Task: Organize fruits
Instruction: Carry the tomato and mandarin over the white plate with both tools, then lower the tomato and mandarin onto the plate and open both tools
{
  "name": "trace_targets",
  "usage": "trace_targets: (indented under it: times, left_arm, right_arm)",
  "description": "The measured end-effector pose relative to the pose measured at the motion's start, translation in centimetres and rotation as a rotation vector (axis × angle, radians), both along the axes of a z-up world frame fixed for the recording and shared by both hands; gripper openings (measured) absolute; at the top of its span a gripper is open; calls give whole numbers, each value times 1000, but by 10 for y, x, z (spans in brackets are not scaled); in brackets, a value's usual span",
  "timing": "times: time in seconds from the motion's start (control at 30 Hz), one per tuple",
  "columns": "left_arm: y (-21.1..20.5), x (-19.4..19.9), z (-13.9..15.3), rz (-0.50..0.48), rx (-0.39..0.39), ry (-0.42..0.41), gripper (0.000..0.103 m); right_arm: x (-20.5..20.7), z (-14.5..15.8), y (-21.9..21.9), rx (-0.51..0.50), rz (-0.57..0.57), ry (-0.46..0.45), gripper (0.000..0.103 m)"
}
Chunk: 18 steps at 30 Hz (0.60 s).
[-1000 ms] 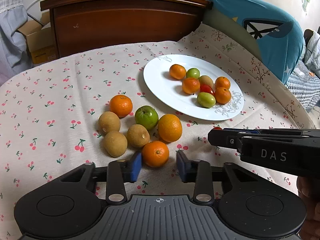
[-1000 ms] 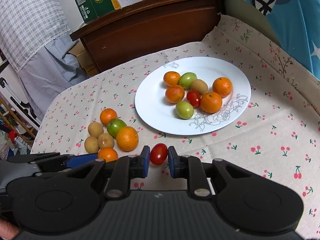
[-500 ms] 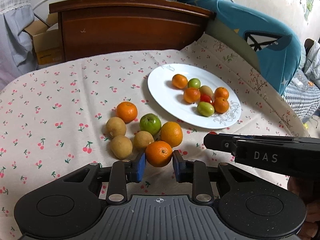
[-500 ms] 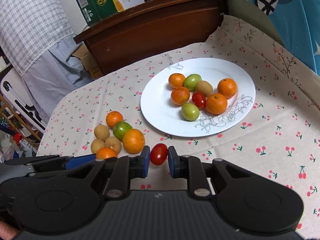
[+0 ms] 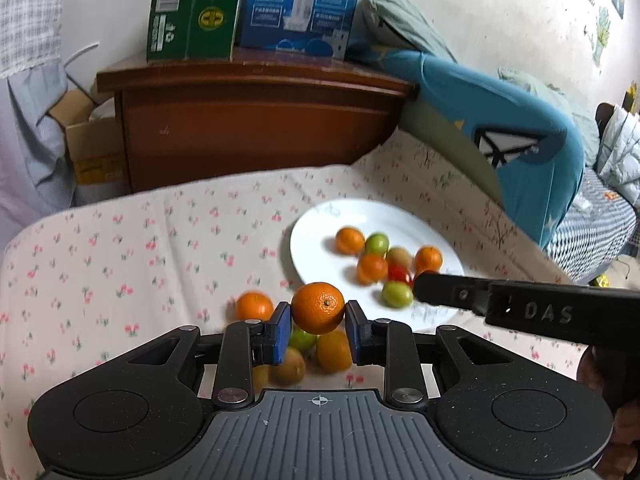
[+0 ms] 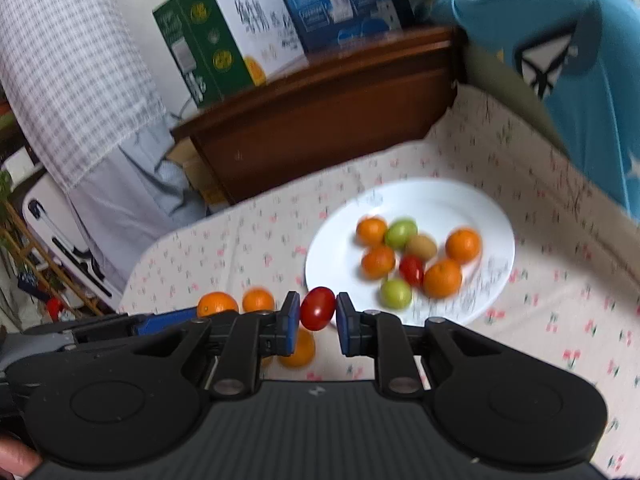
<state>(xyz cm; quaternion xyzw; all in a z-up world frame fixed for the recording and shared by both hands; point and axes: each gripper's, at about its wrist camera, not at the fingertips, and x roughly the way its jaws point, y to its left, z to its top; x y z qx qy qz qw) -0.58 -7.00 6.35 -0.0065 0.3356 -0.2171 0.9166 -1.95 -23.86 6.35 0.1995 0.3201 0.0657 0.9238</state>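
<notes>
A: What is gripped?
B: A round, dimpled orange (image 5: 318, 307) is clamped by the left gripper (image 5: 318, 322); a smooth oval tomato (image 6: 317, 308) by the right gripper (image 6: 318, 314).
A: Where?
B: Both are held above the cloth (image 5: 120, 248), near the glossy round plate (image 6: 440, 200).

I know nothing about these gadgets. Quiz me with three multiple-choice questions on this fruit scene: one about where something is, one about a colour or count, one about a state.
1. Where does the white plate stand?
A. on the cherry-print cloth
B. on the wooden headboard
C. on the green box

2. How many red tomatoes lie on the plate?
A. none
B. one
C. four

3. What is the left gripper doing?
A. standing open over nothing
B. clamping an orange
C. clamping a kiwi

Answers:
1 A, the cherry-print cloth shows all around the plate's rim.
2 B, a single red tomato sits among the oranges and green fruits; the other is in the right gripper.
3 B, its blue pads press both sides of the orange.
</notes>
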Motion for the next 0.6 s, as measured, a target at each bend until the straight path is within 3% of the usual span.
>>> trace_targets:
  times: [0.27,0.6]
  left_arm:
    - [-7,32,9,-26,-11,-7,26]
    - [-26,68,1,-64,5,21,26]
  right_arm:
    - [24,17,-27,25,-45,-36,19]
    - [59,3,-55,57,-102,14,19]
